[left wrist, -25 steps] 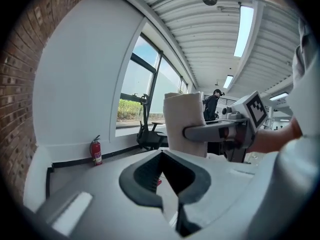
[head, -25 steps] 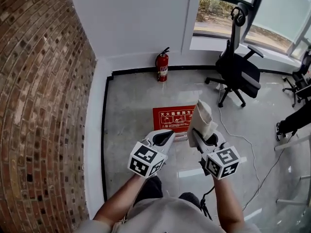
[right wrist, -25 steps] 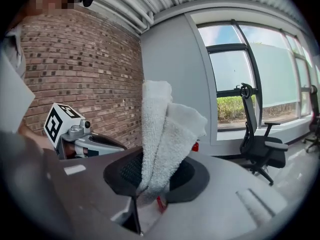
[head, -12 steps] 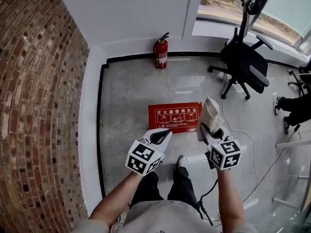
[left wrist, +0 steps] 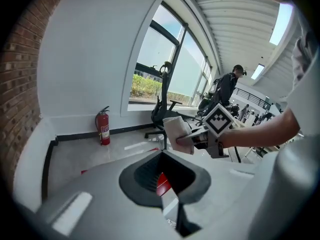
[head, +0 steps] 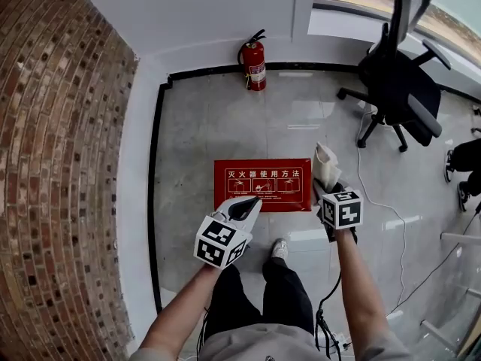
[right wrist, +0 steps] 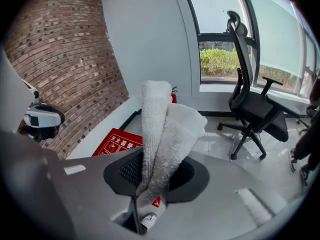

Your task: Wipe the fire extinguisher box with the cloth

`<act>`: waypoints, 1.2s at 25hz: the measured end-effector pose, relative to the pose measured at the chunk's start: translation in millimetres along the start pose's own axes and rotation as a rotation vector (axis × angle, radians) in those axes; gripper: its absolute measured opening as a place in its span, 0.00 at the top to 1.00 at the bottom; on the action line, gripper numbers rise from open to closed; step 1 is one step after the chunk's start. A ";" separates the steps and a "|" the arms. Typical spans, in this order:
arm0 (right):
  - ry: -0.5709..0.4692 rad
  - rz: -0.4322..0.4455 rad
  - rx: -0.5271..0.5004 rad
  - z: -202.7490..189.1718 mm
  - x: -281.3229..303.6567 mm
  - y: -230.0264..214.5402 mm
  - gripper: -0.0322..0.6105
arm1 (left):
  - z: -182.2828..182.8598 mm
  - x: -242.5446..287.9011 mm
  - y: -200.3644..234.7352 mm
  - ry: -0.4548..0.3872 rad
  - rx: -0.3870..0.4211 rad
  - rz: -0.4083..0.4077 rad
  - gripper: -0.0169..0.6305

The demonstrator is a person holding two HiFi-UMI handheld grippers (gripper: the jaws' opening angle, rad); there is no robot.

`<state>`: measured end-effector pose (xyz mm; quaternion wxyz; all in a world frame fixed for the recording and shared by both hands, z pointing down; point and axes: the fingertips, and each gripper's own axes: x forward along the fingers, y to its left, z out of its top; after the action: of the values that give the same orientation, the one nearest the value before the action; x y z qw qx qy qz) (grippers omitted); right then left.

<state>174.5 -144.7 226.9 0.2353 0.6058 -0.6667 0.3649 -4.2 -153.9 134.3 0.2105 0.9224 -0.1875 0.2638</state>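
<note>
The fingers of the right gripper (right wrist: 155, 170) are clamped on the cloth (right wrist: 161, 126). It is a white, folded towel pinched low down between the pads, and the rest stands up past the tips in two thick folds. In the head view the cloth (head: 325, 162) sticks out ahead of that gripper (head: 329, 190), whose marker cube (head: 342, 209) sits just behind.

The fingers of the left gripper (left wrist: 163, 152) are closed tip to tip with nothing between them. Only floor and a sliver of red show through the hollow behind the tips. From above, this gripper (head: 252, 204) points forward and to the right, towards the other one.

The box (head: 263, 179) is red with white print and lies flat on the grey floor (head: 203, 126), below and ahead of both pairs of fingers. In the head view the left tips overlap its near edge and the right tips sit just off its right end. Whether either touches it cannot be told. The right gripper view shows the box (right wrist: 119, 140) to the left of the cloth.

A shoe (head: 279, 250) stands on the floor behind the fingers. A cable (head: 376, 209) runs to the right of the right gripper. Well beyond the box, an extinguisher (head: 255, 56) stands upright against the white wall (head: 195, 6). A black chair (head: 398, 89) is far off to the right, and a brick wall (head: 60, 164) runs along the left.
</note>
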 end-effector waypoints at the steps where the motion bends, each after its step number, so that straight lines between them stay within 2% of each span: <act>1: 0.023 -0.007 0.011 -6.1 15.3 -8.7 0.76 | -3.0 8.0 3.5 0.006 -0.003 0.005 0.97; 6: 0.127 -0.033 0.036 -28.3 80.4 -33.8 0.76 | -15.8 51.3 19.4 0.032 0.002 0.008 0.97; 9: 0.145 -0.046 0.069 -34.1 101.1 -37.8 0.76 | -24.6 72.3 30.2 0.052 -0.002 0.011 0.97; 16: 0.161 -0.030 0.067 -30.3 123.3 -12.6 0.77 | -40.4 79.8 50.9 0.059 -0.051 -0.008 0.97; 22: 0.159 0.002 0.024 -15.8 148.0 43.6 0.77 | -67.8 46.6 82.3 0.072 -0.091 0.009 0.97; 26: 0.177 0.065 0.035 -10.7 167.2 101.7 0.77 | -84.9 16.3 110.6 0.078 -0.113 0.035 0.97; 30: 0.169 0.112 -0.010 -1.8 189.7 163.3 0.77 | -98.2 -17.3 141.1 0.073 -0.127 0.061 0.97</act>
<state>-15.2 -264.0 338.4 0.2730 0.5335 -0.6791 0.4238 -122.4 -220.7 241.1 0.2673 0.8908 -0.2240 0.2913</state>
